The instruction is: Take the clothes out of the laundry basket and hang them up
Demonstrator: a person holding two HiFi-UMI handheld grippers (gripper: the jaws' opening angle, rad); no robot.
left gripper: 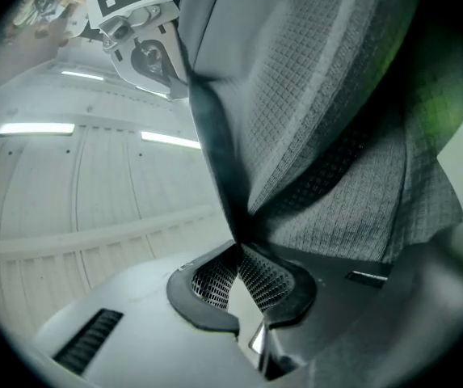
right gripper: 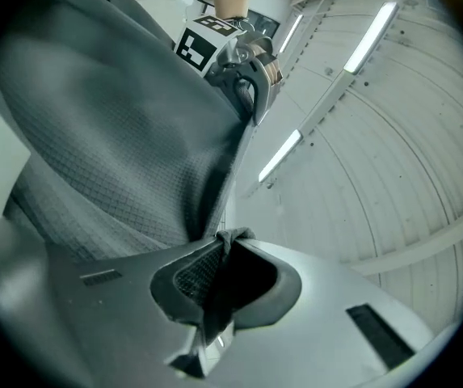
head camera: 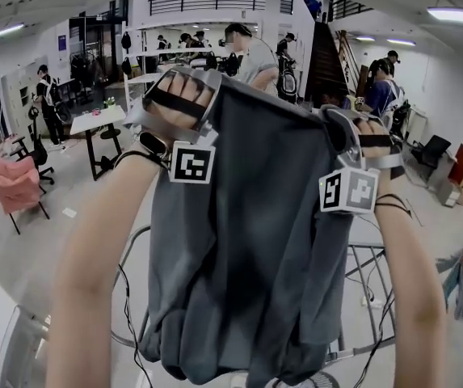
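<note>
Grey garment point(head camera: 247, 241) hangs spread between our two grippers at the middle of the head view. Its top edge stretches from 11 to 1 o'clock, and its hem bunches at 6 o'clock just above a thin metal frame point(head camera: 368, 297). Our left gripper point(left gripper: 237, 249) has its mesh-faced jaws closed tight on a fold of the cloth. Our right gripper point(right gripper: 219, 241) is likewise pinched on a dark fold. The gripper views show a fine waffle-grid knit that the head view renders as plain soft grey, and also a ribbed white ceiling point(right gripper: 393, 152) with strip lights point(right gripper: 368, 35). Only the head view shows floor point(head camera: 77, 192) at 9 o'clock, with a draped pink cloth point(head camera: 9, 180) beside it and a white table point(head camera: 98, 121) at 10 o'clock.
</note>
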